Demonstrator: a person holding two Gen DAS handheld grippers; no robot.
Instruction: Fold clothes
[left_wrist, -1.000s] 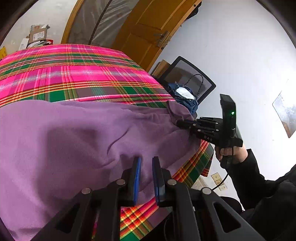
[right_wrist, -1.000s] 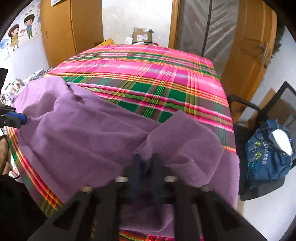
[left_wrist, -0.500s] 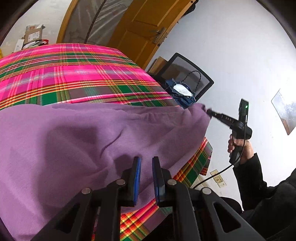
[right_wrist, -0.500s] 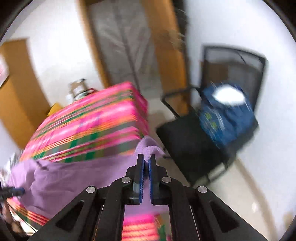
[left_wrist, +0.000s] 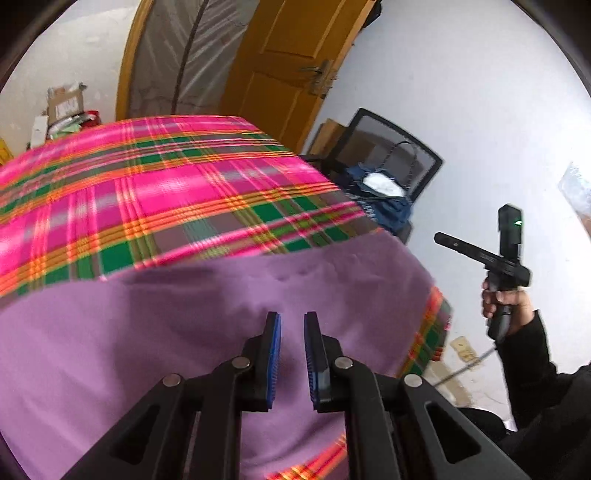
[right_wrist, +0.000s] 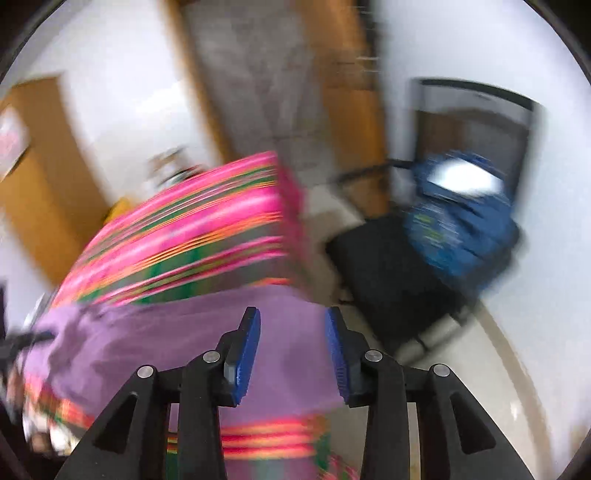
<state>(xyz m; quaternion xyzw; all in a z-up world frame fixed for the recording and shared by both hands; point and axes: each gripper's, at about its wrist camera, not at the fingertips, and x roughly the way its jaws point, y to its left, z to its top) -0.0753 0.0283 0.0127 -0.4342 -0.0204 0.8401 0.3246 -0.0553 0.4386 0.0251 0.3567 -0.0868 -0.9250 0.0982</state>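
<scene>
Let go of purple cloth (left_wrist: 207, 332) since 0.5 s ago: R gripper (right_wrist: 292, 354) now apart, empty, off to frame right in L view. Cloth flat on plaid table (left_wrist: 155, 192), lower centre. L gripper (left_wrist: 291, 354) narrowly apart, empty, over cloth.

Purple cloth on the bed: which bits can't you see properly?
- Purple cloth: near edge hidden by left gripper in left wrist view.
- Its left part: cut off at the picture's edge.
- Right wrist view: motion blur smears cloth beyond right gripper.
</scene>
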